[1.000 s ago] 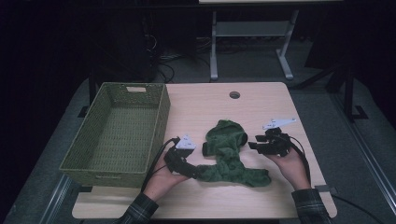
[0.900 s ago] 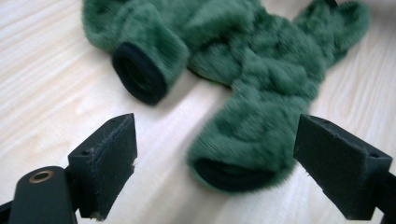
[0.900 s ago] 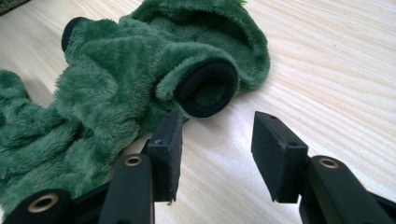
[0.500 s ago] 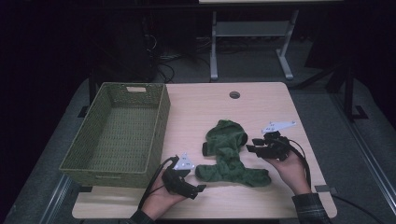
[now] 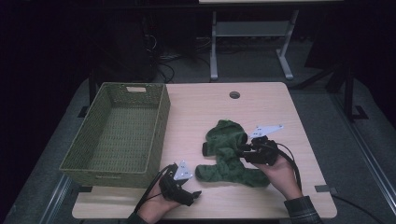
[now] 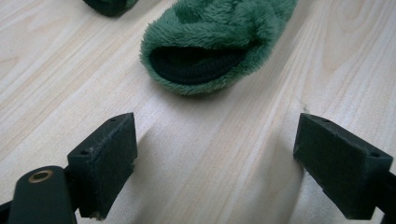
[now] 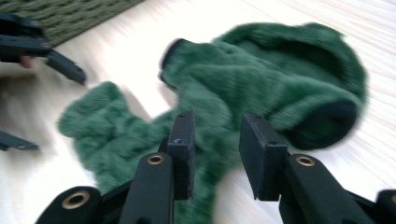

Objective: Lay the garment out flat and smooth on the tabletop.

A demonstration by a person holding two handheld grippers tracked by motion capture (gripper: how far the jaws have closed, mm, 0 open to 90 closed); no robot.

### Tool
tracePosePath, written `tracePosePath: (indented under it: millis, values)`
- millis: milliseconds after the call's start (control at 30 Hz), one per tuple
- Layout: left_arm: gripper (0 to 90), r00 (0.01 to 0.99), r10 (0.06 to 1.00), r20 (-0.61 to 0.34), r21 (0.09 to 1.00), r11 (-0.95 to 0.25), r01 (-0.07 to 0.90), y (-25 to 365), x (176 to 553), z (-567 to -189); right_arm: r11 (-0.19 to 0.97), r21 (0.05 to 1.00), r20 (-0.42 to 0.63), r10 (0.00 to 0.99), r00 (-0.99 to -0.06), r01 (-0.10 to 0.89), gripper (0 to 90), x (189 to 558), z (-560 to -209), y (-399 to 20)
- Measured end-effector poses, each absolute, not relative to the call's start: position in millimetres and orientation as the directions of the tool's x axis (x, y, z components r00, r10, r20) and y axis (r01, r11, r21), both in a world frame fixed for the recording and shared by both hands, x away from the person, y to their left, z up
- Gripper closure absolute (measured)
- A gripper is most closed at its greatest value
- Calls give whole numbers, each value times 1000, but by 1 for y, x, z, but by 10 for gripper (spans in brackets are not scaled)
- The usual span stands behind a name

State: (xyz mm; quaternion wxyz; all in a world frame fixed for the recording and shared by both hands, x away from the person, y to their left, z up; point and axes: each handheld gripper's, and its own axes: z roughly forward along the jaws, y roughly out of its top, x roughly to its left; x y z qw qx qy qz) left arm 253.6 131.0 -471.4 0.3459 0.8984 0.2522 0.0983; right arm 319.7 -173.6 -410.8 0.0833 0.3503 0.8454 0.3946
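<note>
A fuzzy green fleece garment [image 5: 226,151] lies crumpled on the wooden table [image 5: 201,107], right of centre. My right gripper [image 5: 240,150] hovers over its right side. In the right gripper view its jaws [image 7: 217,121] stand narrowly apart, having just been closing. Green fleece [image 7: 261,70] shows behind the gap and the pads do not visibly pinch it. My left gripper [image 5: 194,193] sits low near the front edge, pointing right. Its jaws [image 6: 215,135] are wide open over bare wood, short of a dark-lined sleeve cuff [image 6: 198,63].
A green woven basket [image 5: 161,126] stands empty at the table's left, close behind my left hand. A small round cable hole [image 5: 234,94] sits near the far edge. A metal stand [image 5: 215,51] is on the dark floor beyond the table.
My left gripper has pulled back from the garment toward the front edge and sunk lower. The right gripper has shifted left onto the garment's right side.
</note>
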Motion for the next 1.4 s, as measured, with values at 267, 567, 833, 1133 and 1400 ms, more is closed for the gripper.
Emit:
tracePosePath:
  millis: [267, 567, 833, 1133, 1400]
  values:
    - [129, 861, 508, -1, 718, -599, 354, 136, 255, -477, 484, 731, 142, 581, -802, 480, 687, 309, -408, -139]
    - [129, 860, 511, 0, 720, -597, 355, 136, 254, -477, 529, 725, 145, 509, -848, 441, 719, 295, -413, -99]
    - [129, 859, 511, -1, 721, -596, 355, 136, 254, -477, 568, 712, 145, 456, -878, 413, 752, 287, -421, -71]
    - [129, 860, 510, 5, 717, -601, 353, 136, 254, -477, 623, 672, 106, 454, -885, 400, 742, 286, -438, -52]
    - [129, 863, 505, 9, 716, -606, 347, 136, 255, -477, 693, 626, 8, 454, -891, 359, 723, 282, -458, -40]
